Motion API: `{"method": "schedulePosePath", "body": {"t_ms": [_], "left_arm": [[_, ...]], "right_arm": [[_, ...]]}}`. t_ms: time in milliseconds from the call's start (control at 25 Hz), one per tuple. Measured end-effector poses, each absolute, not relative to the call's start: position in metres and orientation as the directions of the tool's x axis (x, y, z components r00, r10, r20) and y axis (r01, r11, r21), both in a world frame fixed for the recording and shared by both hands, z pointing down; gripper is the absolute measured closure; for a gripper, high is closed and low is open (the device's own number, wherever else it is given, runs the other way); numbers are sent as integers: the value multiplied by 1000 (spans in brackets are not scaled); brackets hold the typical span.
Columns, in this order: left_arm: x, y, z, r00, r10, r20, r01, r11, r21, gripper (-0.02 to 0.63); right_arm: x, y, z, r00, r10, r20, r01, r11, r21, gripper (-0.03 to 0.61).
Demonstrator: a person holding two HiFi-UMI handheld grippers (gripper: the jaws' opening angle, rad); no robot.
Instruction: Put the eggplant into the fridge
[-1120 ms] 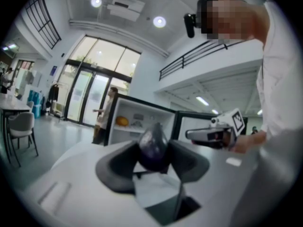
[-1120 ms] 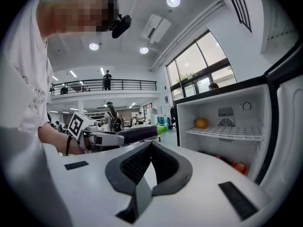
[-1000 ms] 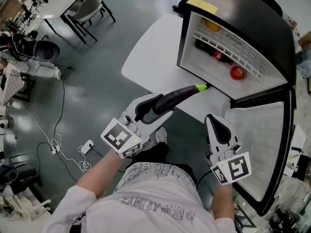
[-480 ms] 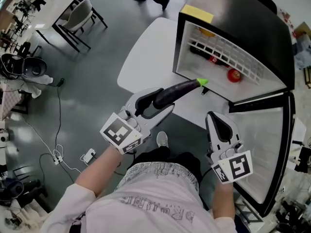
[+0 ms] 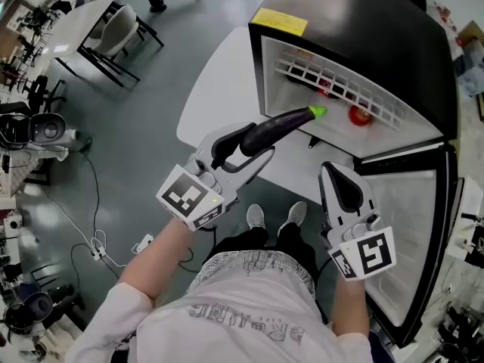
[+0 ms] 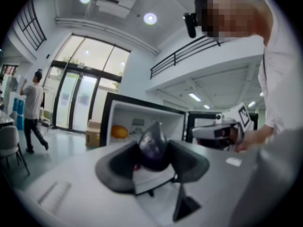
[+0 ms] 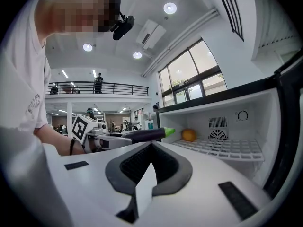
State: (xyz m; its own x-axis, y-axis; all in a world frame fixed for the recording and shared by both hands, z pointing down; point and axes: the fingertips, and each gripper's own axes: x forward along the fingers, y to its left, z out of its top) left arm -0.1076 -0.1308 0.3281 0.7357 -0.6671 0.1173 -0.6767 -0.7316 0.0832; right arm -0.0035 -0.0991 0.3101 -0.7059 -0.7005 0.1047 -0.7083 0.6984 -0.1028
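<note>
My left gripper with fingers clamped on the dark eggplant, its green stem end pointing into the open fridge, just short of the wire shelf; my right gripper with fingers together, empty, beside the fridge door

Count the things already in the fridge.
3. An orange sits at the back of the wire shelf. A red fruit and a dark bottle lie below it, seen through the wires. More may be hidden.

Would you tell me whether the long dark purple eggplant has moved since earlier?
Yes, the eggplant has advanced toward the white wire shelf in the open black fridge.
</note>
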Motion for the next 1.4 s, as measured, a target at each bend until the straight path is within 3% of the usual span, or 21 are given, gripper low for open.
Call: {"method": "schedulePosePath", "body": {"t_ms": [1400], "left_arm": [[39,-310,347,797,-541,268,-519,-841,-153,400]], "right_arm": [[77,-179,319,-609,-788,88,-784,581,-218,575]]}}
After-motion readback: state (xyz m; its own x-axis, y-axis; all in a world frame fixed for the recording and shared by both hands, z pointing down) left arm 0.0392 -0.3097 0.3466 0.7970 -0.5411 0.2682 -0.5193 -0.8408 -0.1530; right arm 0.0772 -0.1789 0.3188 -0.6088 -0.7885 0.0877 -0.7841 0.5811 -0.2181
